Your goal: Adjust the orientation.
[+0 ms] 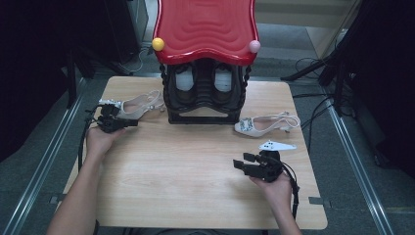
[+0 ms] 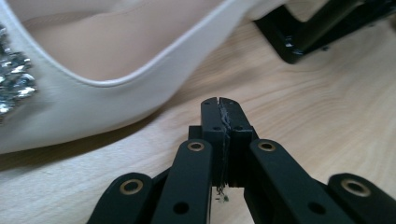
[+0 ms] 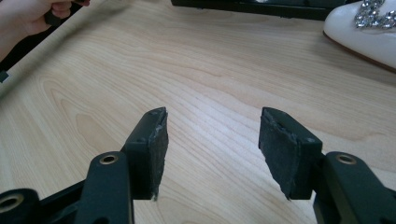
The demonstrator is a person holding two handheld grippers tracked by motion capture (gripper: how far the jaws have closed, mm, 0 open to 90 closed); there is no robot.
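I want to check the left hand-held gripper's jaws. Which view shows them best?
The left gripper view: the left hand-held gripper sits close up, jaws pressed together with nothing between, just short of the pale shoe. The high view shows it small and dark beside that shoe; the right gripper view catches a hand.

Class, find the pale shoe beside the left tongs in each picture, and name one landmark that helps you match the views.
High view: shoe at upper left, beside the left tongs.
Left gripper view: shoe across the upper left, close ahead of the shut tongs.
Right gripper view: cannot tell.
Shared landmark: black rack base.
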